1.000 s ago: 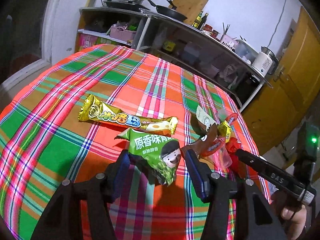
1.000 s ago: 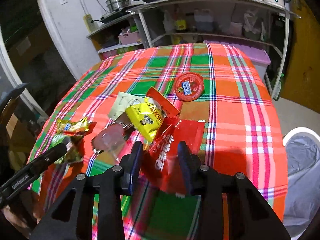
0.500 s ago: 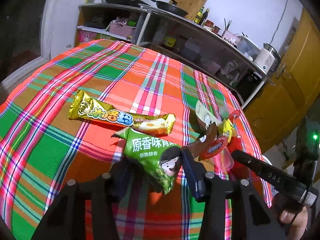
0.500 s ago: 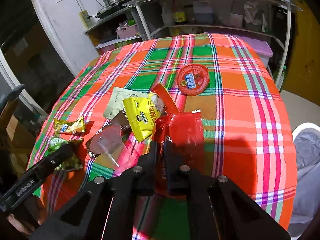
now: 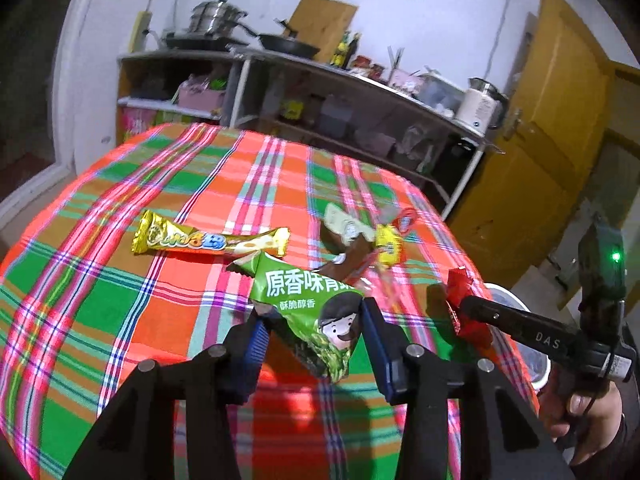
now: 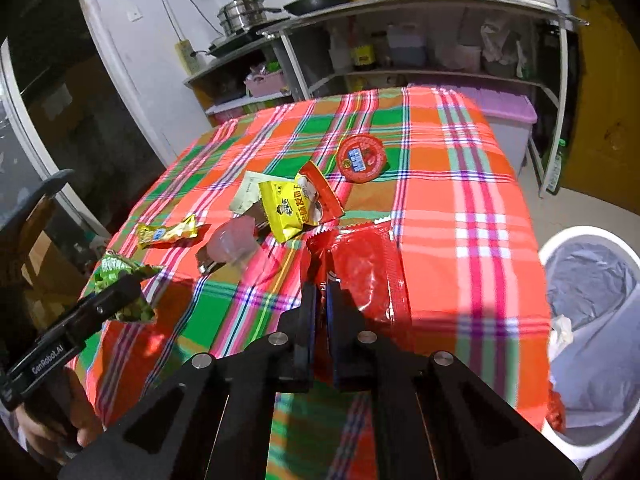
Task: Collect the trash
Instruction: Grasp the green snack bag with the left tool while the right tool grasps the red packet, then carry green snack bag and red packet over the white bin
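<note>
My left gripper (image 5: 314,322) is shut on the green snack wrapper (image 5: 308,308) and holds it above the plaid table (image 5: 120,300); the wrapper also shows in the right wrist view (image 6: 120,280). My right gripper (image 6: 322,300) is shut on the red wrapper (image 6: 364,268), lifted off the cloth; it also shows in the left wrist view (image 5: 464,312). On the table lie a gold bar wrapper (image 5: 208,240), a yellow packet (image 6: 286,208), a clear pink cup (image 6: 234,240) and a round red lid (image 6: 360,158).
A white bin with a grey liner (image 6: 592,280) stands on the floor right of the table. Metal shelves with pots and bottles (image 6: 400,40) are behind the table. A yellow door (image 5: 532,160) is at the right.
Both grippers rose with their wrappers. The right jaws closed on the red wrapper and lifted it; the left jaws closed on the green wrapper and raised it off the cloth.
</note>
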{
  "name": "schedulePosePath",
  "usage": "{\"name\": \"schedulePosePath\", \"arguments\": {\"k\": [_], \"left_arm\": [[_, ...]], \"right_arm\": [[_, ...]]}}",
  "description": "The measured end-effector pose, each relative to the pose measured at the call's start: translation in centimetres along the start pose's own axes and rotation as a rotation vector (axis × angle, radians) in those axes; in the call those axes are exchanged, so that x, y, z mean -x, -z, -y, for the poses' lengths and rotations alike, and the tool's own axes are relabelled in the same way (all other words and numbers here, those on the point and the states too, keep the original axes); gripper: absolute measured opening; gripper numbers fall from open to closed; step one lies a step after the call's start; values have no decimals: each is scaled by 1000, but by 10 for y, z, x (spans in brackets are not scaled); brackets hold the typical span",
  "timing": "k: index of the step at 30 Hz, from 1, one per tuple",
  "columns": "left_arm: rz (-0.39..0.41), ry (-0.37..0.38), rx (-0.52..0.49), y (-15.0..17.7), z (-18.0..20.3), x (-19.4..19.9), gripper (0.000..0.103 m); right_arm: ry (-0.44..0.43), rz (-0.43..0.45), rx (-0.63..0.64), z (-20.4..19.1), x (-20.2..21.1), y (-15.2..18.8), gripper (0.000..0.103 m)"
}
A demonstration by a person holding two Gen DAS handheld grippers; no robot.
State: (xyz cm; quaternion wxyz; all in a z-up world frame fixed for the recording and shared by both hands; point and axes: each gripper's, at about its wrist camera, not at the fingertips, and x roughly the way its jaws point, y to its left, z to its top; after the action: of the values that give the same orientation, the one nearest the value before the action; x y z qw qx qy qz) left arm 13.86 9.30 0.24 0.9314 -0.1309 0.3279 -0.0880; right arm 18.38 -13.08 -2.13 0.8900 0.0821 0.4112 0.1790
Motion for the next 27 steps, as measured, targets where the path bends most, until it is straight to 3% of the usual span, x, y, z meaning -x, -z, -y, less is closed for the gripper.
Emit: {"name": "schedulePosePath", "arguments": {"k": [10, 27], "left_arm": [[14, 66, -91, 9, 48, 21, 45], [-3, 216, -237, 12, 136, 18, 45]], "right_arm": [[17, 82, -13, 16, 55, 19, 5], [84, 167, -102, 61, 114, 40, 5]]}}
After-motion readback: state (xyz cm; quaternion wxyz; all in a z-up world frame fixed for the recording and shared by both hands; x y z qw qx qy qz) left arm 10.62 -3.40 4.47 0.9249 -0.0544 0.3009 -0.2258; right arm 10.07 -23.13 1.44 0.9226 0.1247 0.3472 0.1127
